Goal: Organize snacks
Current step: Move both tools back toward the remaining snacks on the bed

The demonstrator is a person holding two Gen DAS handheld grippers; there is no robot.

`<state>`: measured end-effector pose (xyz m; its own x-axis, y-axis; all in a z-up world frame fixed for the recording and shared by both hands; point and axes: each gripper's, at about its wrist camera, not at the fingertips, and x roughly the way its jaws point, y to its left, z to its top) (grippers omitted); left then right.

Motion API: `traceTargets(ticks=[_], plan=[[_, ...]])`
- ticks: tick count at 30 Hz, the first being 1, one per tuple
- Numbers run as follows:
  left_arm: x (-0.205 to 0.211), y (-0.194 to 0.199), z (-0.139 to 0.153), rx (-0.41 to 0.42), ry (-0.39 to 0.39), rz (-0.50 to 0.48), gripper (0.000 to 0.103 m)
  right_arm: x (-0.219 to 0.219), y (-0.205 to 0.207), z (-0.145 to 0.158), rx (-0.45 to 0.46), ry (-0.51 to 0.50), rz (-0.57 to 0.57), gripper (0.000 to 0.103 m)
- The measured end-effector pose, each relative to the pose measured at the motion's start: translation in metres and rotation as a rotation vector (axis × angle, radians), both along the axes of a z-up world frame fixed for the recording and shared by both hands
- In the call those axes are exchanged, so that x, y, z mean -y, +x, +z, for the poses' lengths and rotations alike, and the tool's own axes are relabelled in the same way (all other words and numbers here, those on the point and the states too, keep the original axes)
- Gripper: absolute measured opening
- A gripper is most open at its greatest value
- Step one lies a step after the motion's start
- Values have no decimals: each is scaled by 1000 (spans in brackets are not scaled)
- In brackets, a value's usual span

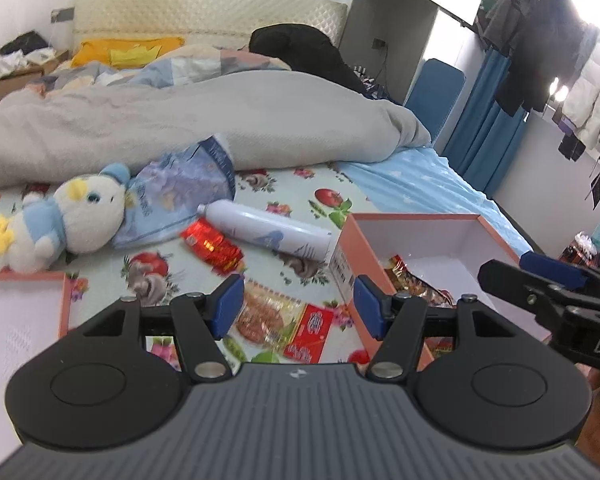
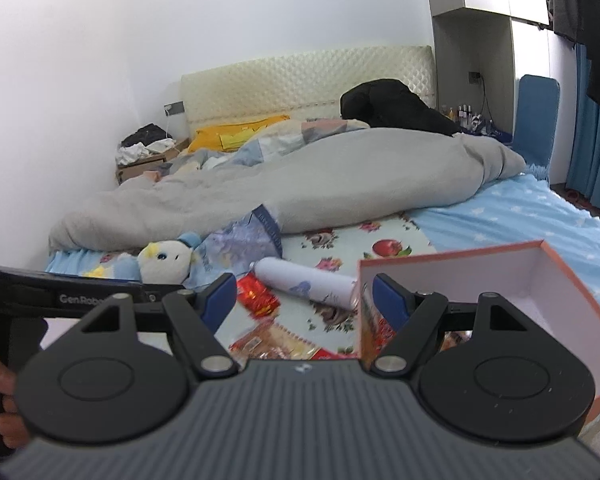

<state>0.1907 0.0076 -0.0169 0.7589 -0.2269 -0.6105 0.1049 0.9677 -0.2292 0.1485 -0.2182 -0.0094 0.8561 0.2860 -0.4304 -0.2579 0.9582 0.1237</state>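
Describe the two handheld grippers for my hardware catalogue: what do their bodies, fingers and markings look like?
Both match. The left gripper has a ribbed dark grey body, two round black discs, black linkage arms with silver pins, and blue finger pads. The right gripper looks the same in its own view; seen side-on from the left camera, its black casing bears white letters, cut off by the frame edge.

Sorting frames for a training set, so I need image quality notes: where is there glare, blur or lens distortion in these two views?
Left wrist view: the window at upper right is blown out, the hanging clothes are backlit, and the red snack packet is smeared. Right wrist view: even light, with the snack packets near the jaws blurred. Both: fisheye bending at the edges.
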Motion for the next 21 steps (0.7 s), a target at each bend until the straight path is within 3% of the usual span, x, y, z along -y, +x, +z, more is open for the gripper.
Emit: traceTargets(ticks=[14, 17, 21], plan=[[-35, -61, -32, -51, -40, 61, 66, -36, -38, -47, -48, -12, 19, 77], [-42, -72, -39, -56, -104, 95, 66, -40, -44, -51, -67, -14, 36, 77], [-47, -80, -49, -69, -128, 113, 66, -50, -53, -55, -76, -35, 53, 77]])
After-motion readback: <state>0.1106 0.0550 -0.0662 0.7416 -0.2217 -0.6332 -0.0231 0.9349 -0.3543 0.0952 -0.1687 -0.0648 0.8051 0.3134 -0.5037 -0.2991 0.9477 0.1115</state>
